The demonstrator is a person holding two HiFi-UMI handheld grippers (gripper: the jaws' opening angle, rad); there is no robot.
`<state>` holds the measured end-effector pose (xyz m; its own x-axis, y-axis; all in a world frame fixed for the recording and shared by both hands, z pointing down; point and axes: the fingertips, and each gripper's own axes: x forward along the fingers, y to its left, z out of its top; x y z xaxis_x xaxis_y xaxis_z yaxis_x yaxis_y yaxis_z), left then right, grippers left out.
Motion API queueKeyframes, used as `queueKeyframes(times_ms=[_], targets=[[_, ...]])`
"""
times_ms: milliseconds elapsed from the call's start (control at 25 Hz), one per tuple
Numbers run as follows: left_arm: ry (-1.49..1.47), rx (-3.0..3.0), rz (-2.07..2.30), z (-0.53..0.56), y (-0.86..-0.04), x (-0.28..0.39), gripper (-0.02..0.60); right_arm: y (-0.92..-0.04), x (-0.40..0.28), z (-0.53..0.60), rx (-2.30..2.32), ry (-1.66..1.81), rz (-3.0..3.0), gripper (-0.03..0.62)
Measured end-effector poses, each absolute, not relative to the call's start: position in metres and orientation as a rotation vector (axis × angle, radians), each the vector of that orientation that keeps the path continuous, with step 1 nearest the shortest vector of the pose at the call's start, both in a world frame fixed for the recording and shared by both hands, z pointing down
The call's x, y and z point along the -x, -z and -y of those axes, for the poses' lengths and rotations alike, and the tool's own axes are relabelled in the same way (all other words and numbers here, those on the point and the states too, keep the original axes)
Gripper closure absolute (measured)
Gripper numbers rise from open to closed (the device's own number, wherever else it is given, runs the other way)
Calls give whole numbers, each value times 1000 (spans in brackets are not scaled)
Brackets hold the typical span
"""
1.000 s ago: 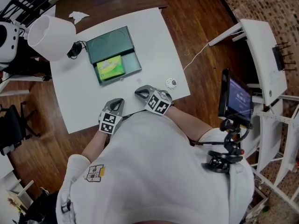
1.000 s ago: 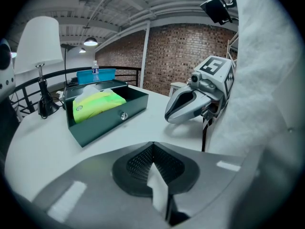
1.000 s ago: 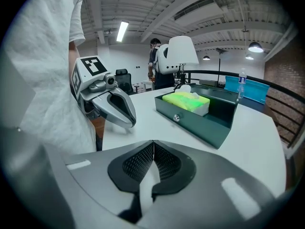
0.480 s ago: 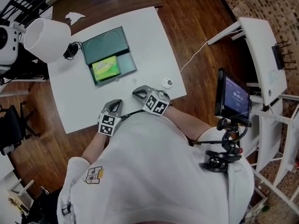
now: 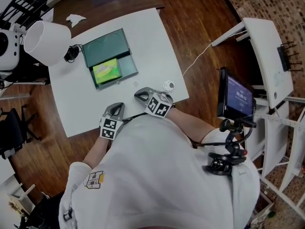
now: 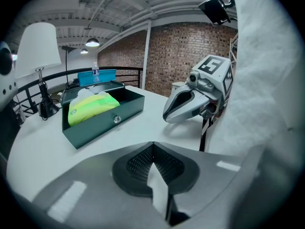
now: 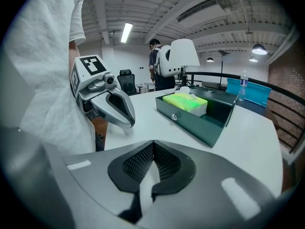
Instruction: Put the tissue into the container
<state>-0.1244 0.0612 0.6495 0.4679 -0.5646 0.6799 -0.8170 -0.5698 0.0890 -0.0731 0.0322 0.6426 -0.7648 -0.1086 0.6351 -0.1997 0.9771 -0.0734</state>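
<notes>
Loft office — brick wall [image 6: 190, 56], swivel chair [image 7: 125, 78]

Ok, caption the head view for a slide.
Tissue pack in the open green container on the white table; left hand-held gripper and right hand-held gripper, both shut, at its near edge.

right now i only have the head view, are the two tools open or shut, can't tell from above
observer: Both are shut and empty. The left tool has its jaws pressed together with nothing between them, and the right tool looks the same.
operator: ok, what else am i missing from up here
observer: Seen from the side, the yellow-green tissue pack stands taller than the front wall of the dark green metal box it sits in.
</notes>
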Motion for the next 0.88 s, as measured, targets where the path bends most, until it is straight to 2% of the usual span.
queueKeyframes(times_ms=[880], targets=[[-836,-2252,1255,-63,-651,122,581,-649,66,-32,-183,-125,2436,594]])
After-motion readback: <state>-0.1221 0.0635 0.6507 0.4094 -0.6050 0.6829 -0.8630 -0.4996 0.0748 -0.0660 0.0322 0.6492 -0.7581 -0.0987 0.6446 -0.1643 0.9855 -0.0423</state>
